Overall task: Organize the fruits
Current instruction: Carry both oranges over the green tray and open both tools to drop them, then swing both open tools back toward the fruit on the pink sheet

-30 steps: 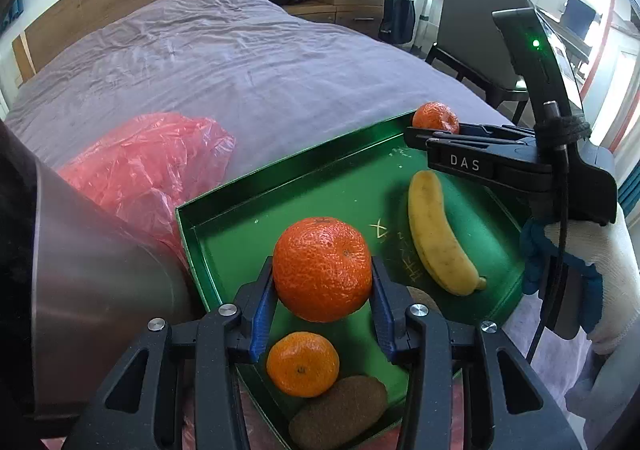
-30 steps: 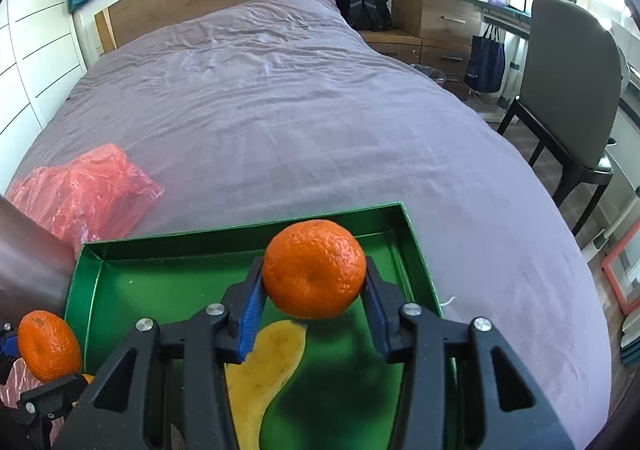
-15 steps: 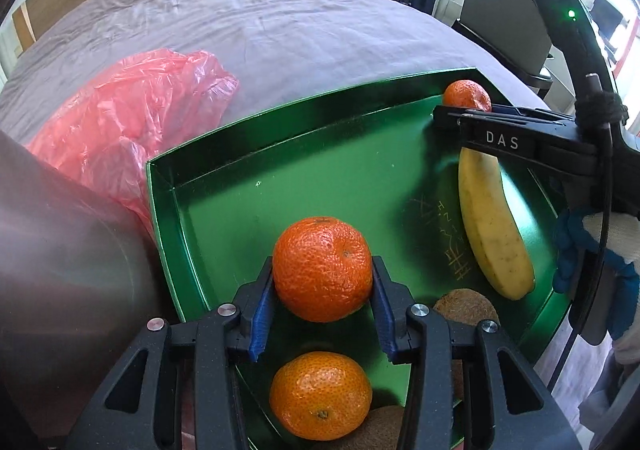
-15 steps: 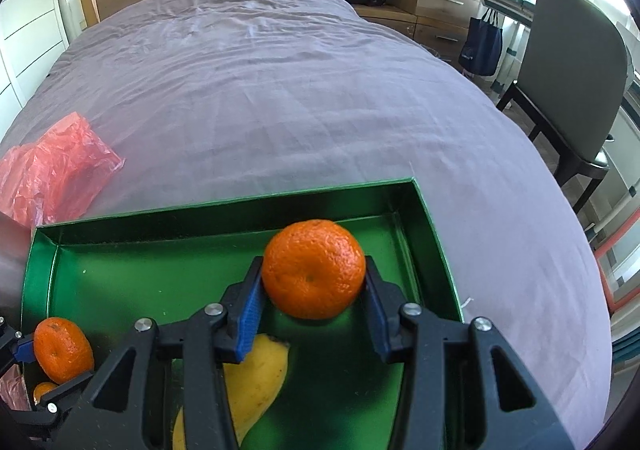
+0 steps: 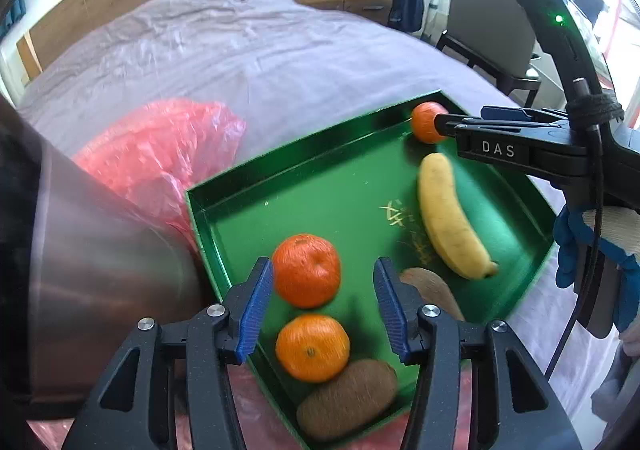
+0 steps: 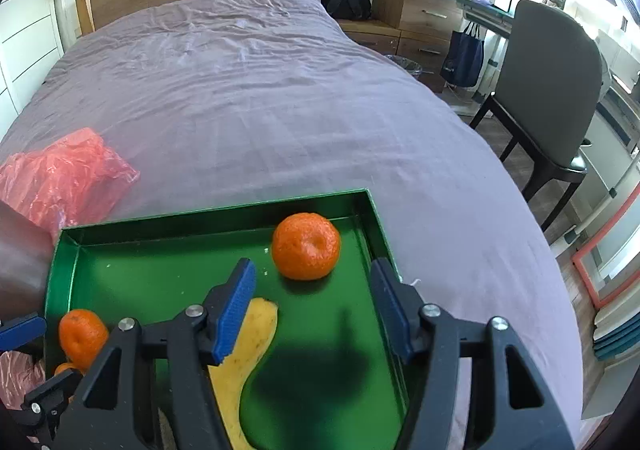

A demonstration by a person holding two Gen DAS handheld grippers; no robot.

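- Left claw (image 5: 323, 304): jaws opening, mandarin (image 5: 306, 271) loose between them, resting in green tray (image 5: 256, 206) on the bed (image 5: 240, 50)
- Right claw (image 6: 314, 308): marked "DAS", jaws opening, second mandarin (image 6: 306, 246) released at tray's far right corner
- Banana (image 5: 452, 218): beside faint gold writing, unreadable

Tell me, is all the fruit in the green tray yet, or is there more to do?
Nearly done, it seems. The green tray already holds a banana, three mandarins and two kiwis. Both grippers' jaws are opening: the left gripper is letting go of one mandarin, and the right gripper of another. No fruit shows on the bed; the pink bag hides whatever is inside.
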